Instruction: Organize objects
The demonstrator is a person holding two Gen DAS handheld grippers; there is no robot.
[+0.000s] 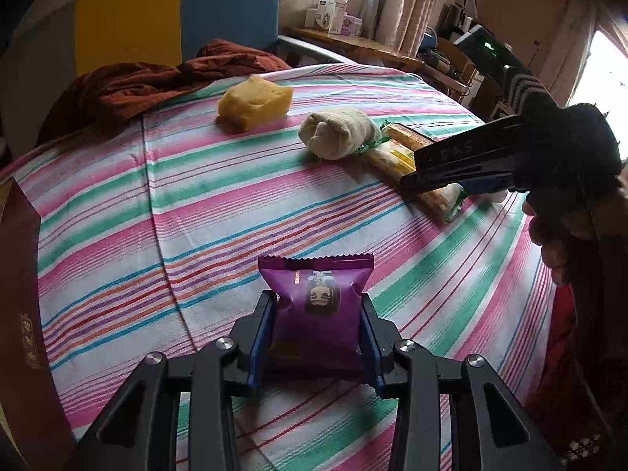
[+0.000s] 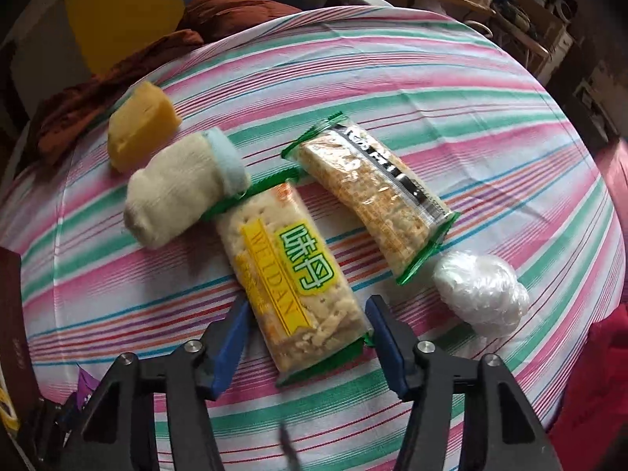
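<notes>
Striped cloth (image 1: 219,180) in pink, green and white, spread over the whole work surface.

Left gripper (image 1: 317,329): jaws clamped on a purple snack packet (image 1: 318,314), blue pads pressed against its two sides; packet upright between them, crimped top edge pointing away, lower edge at the cloth.

Right gripper (image 2: 308,329): pointed steeply down over the cracker packet (image 2: 294,278) with the yellow band and green lettering; jaws apart, one blue pad at each long side of the packet's near end; right pad at the packet's edge, left pad with a sliver of cloth showing beside it; firm contact not possible to tell. Packet flat on the cloth, green crimped ends.

Second cracker packet (image 2: 376,200), clear wrap with a black strip, flat on the cloth just right of the first and angled the same way.

Rolled cream sock (image 2: 180,192) with a pale blue cuff, touching the far green end of the first cracker packet.

Yellow sponge block (image 2: 141,129), beyond the sock, near the far left of the cloth.

Ball of clear plastic wrap (image 2: 481,288), on the cloth just beside the near end of the second cracker packet.

Rust-brown crumpled fabric (image 1: 129,86), heaped at the far left edge.

Dark red box (image 1: 23,314), upright at the left edge, gold print on its side.

Gloved hand (image 1: 565,149) on the right gripper's handle, seen from the left camera.
</notes>
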